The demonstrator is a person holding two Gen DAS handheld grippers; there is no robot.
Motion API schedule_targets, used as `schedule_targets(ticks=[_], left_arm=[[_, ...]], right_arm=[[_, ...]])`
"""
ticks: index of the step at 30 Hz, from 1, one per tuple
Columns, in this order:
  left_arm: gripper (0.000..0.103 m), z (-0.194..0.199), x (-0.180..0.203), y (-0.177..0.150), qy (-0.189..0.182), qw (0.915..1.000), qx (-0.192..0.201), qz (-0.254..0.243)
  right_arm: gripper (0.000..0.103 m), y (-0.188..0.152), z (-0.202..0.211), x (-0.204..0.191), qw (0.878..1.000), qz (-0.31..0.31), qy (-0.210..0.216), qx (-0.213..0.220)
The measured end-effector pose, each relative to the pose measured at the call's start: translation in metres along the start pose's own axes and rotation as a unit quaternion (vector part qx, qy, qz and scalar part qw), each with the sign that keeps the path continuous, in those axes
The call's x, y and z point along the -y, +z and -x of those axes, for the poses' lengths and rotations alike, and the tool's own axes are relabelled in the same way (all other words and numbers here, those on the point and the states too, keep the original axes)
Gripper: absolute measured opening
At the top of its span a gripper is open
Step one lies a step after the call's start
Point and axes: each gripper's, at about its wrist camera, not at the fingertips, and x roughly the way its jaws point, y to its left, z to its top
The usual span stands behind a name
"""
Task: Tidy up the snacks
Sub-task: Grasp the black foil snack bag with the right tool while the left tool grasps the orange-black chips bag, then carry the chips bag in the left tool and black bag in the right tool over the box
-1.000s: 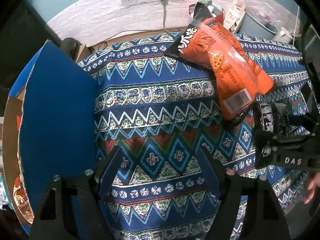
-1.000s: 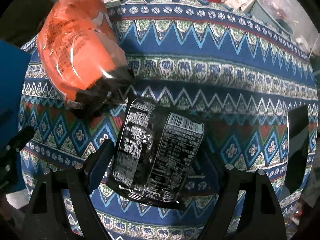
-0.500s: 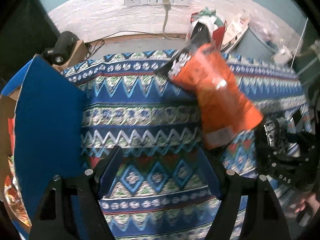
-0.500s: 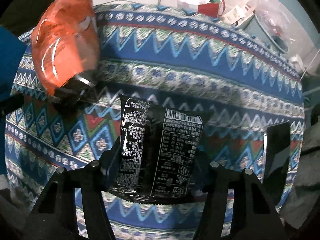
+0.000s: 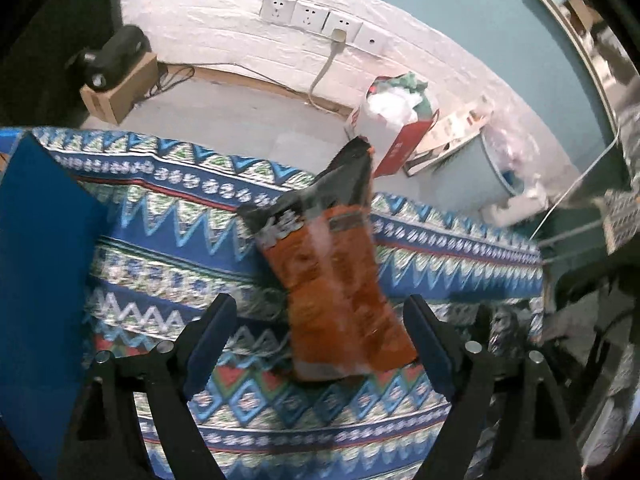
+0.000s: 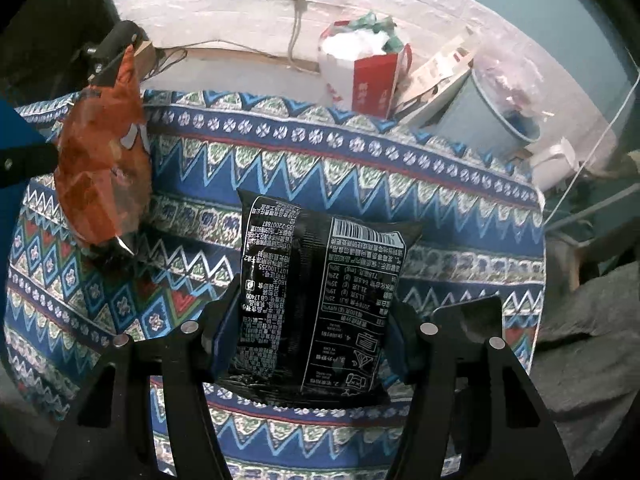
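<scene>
An orange snack bag (image 5: 336,280) lies blurred on the patterned tablecloth (image 5: 180,208), with its black top end pointing away. My left gripper (image 5: 320,320) hangs over its near end. The jaws are wide and still opening, the bag sits between them, and the left pad is clear of it. A black snack bag (image 6: 320,300) with white print and a barcode is clamped between the pads of my right gripper (image 6: 312,320) and held above the cloth. In the right wrist view the orange snack bag (image 6: 104,168) is at the far left.
A blue box flap (image 5: 40,280) stands along the table's left side. Beyond the far table edge the floor holds a red and white bag (image 5: 396,128), a pale blue bin (image 5: 472,176) and a cardboard box (image 5: 116,88). Wall sockets (image 5: 320,20) sit behind.
My right gripper closed on the black bag and lifted it off the cloth. My left gripper swung over to the orange bag, which now lies between its widening fingers.
</scene>
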Motion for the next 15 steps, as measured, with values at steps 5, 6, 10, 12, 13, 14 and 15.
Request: schedule_targets(ticks=[5, 6, 10, 12, 13, 14, 15], left_arm=[[0.087, -0.017, 0.007, 0.006, -0.005, 0.9999, 0.0, 0.013], [0.087, -0.02, 0.008, 0.006, -0.003, 0.9999, -0.002, 0.012], [0.087, -0.041, 0.009, 0.004, 0.004, 0.9996, -0.024, 0.012], [0.087, -0.049, 0.008, 0.002, 0.007, 0.9994, -0.031, 0.01], [0.087, -0.053, 0.008, 0.0, 0.006, 0.9994, -0.033, 0.007], [0.087, -0.054, 0.008, -0.002, 0.007, 0.9994, -0.032, 0.004], [0.083, -0.055, 0.008, -0.004, 0.01, 0.9995, -0.03, -0.001]], right_arm=[[0.06, -0.001, 0.004, -0.006, 1.0, -0.001, 0.014, 0.001], [0.06, 0.0, 0.004, -0.006, 1.0, 0.0, 0.016, 0.001], [0.06, 0.0, 0.003, -0.005, 1.0, -0.001, 0.022, -0.002], [0.06, 0.001, 0.001, -0.003, 1.0, -0.002, 0.023, -0.004], [0.06, 0.001, 0.001, -0.003, 1.0, -0.002, 0.023, -0.004], [0.06, 0.002, 0.0, -0.002, 1.0, -0.002, 0.023, -0.004], [0.06, 0.002, 0.0, -0.001, 1.0, -0.003, 0.024, -0.005]])
